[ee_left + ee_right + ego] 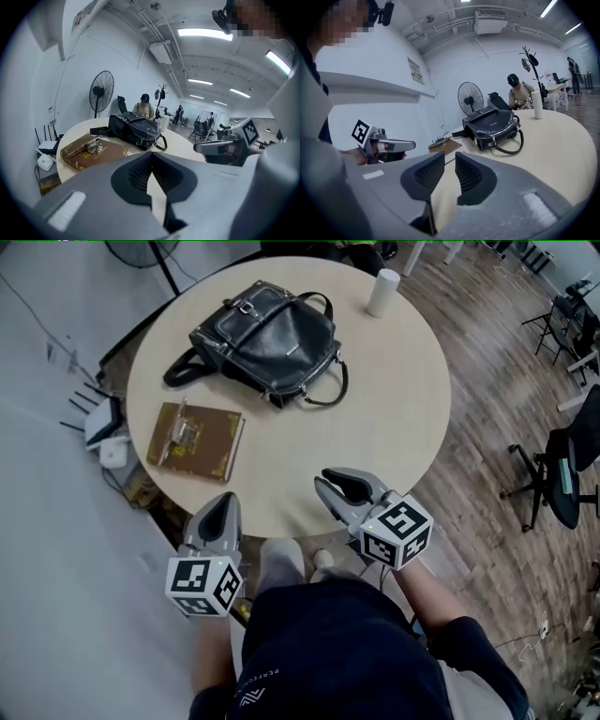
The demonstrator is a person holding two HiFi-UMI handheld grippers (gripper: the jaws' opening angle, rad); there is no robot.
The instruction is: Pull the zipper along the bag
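A black leather bag [267, 334] with a loop handle lies on the far half of the round beige table [384, 427]; I also see the bag [136, 131] in the left gripper view and the bag [492, 124] in the right gripper view. Its zipper pull is too small to make out. My left gripper [223, 499] hovers over the table's near edge, well short of the bag, with jaws shut and empty [150, 157]. My right gripper [339, 480] is held above the near edge too, its jaws open with a clear gap and nothing between them [450, 157].
A brown flat case with a metal clip [195, 440] lies on the table's left side. A white cylinder [382, 292] stands at the far right edge. White devices [103, 427] sit on the floor at left, and an office chair [562, 474] stands at right.
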